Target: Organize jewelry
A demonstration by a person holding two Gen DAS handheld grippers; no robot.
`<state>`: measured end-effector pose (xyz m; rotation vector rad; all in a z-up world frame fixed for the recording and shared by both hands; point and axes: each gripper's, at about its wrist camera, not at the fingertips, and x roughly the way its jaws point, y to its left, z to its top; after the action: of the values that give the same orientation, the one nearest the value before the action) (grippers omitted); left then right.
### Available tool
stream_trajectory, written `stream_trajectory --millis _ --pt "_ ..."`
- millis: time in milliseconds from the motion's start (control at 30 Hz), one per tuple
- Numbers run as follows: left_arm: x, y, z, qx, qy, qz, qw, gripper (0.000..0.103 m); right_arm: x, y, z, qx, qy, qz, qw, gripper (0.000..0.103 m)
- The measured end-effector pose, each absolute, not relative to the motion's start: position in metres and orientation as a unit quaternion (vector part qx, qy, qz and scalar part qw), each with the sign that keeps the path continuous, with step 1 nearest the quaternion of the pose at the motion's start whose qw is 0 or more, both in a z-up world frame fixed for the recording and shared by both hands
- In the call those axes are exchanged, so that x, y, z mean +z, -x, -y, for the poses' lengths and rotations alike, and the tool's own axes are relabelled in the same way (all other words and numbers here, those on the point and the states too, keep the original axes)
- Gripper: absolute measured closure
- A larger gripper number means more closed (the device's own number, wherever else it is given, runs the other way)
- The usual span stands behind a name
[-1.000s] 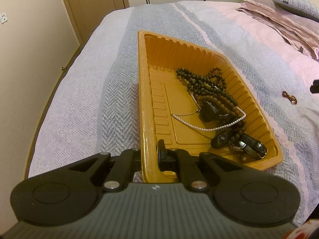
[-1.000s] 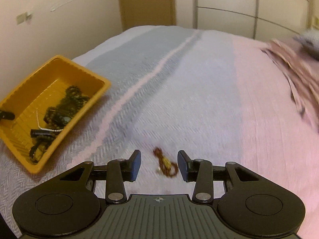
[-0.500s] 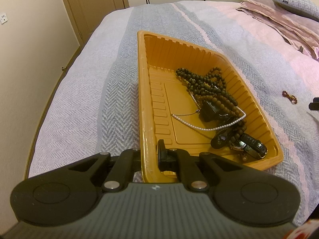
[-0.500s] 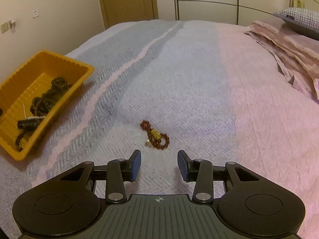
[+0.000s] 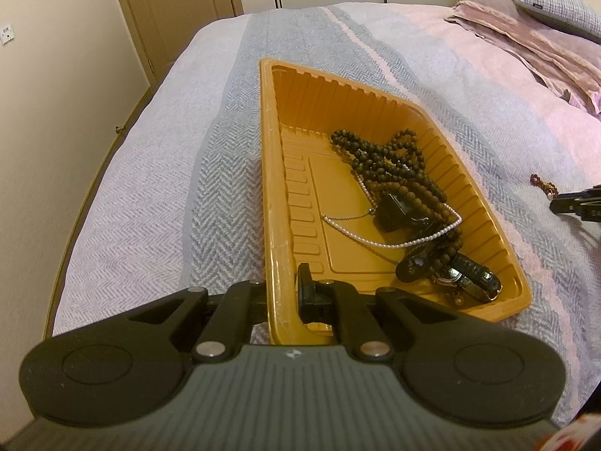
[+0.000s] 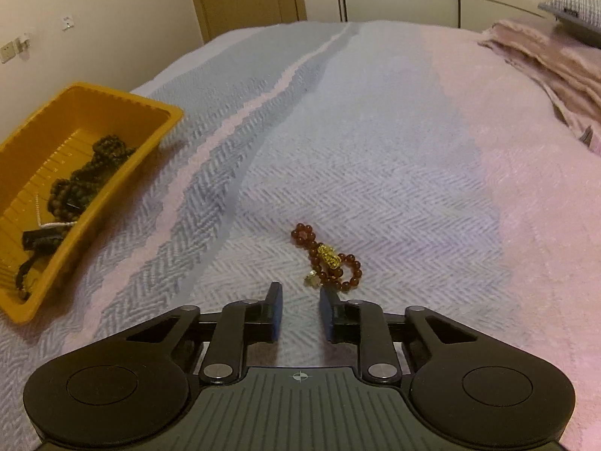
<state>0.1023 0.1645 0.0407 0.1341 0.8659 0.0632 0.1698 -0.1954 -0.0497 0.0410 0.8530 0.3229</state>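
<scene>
An orange plastic tray [image 5: 278,188] lies on the bed and holds dark bead necklaces [image 5: 387,158], a pearl strand [image 5: 394,242] and dark watches [image 5: 469,278]. My left gripper [image 5: 283,297] is shut on the tray's near rim. A red bead bracelet with a gold charm [image 6: 326,259] lies on the bedspread just ahead and slightly right of my right gripper [image 6: 300,300], which is open and empty. The tray [image 6: 124,112] shows at the left of the right wrist view. The bracelet [image 5: 542,185] and right gripper tip [image 5: 574,203] show at the right edge of the left wrist view.
The bed has a grey and pink herringbone bedspread [image 6: 375,131]. A folded pink blanket [image 5: 526,37] and a pillow [image 5: 556,3] lie at the far right. A wall [image 5: 56,94] and a wooden door [image 5: 176,7] stand to the left.
My right gripper has pulled back and swung right, so the bracelet now lies just ahead of its fingertips, and its jaws have narrowed. The left gripper and tray have not moved.
</scene>
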Motion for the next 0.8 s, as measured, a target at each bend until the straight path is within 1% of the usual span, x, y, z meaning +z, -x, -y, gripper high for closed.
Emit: stream_trajectory --millis 300,400,600,800 --pt "0.041 -0.102 -0.165 0.031 -0.065 -0.419 0.905 0.098 -0.056 -0.18 0.185 0.146 0.03 -0.398 0.905 0.082" --pt "0.041 -0.102 -0.165 0.03 -0.065 -0.419 0.905 0.098 -0.057 -0.178 0.179 0.152 0.056 -0.396 0.904 0.093" --pt "0.041 -0.103 -0.164 0.031 -0.066 -0.419 0.905 0.098 -0.056 -0.166 0.17 0.154 0.096 -0.38 0.907 0.094" --pt "0.041 -0.103 -0.164 0.031 -0.066 -0.419 0.905 0.098 -0.037 -0.148 0.162 0.162 0.133 -0.336 0.918 0.094"
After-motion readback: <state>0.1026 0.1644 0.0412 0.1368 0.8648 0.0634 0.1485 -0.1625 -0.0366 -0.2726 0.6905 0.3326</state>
